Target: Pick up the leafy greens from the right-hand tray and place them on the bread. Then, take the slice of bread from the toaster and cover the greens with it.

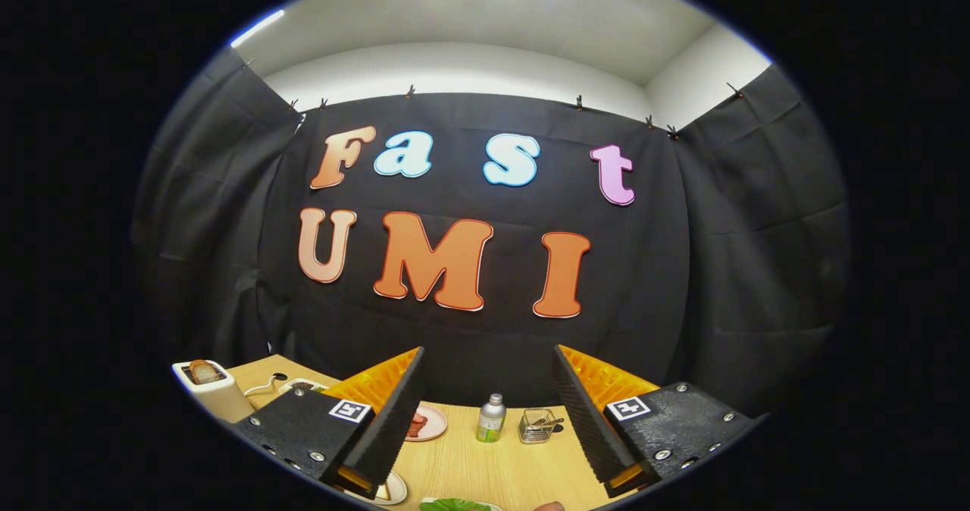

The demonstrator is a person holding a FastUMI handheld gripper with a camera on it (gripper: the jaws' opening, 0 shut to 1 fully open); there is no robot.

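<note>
Greens (457,505): lay low between the fingers, on the worktop (485,465).
Fingers (485,390): spread wide, held nothing.
Toaster (212,391): beyond left finger, bread (204,371) inside.

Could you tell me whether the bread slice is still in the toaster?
In: the bread slice sticks up from the toaster slot, beyond the open gripper.

White toaster (214,399) holds a brown bread slice (204,371). Pale wood-grain table (485,469). Green leafy greens (455,505). Silver bottle (491,418), green label. My gripper (489,390) gapes.
</note>
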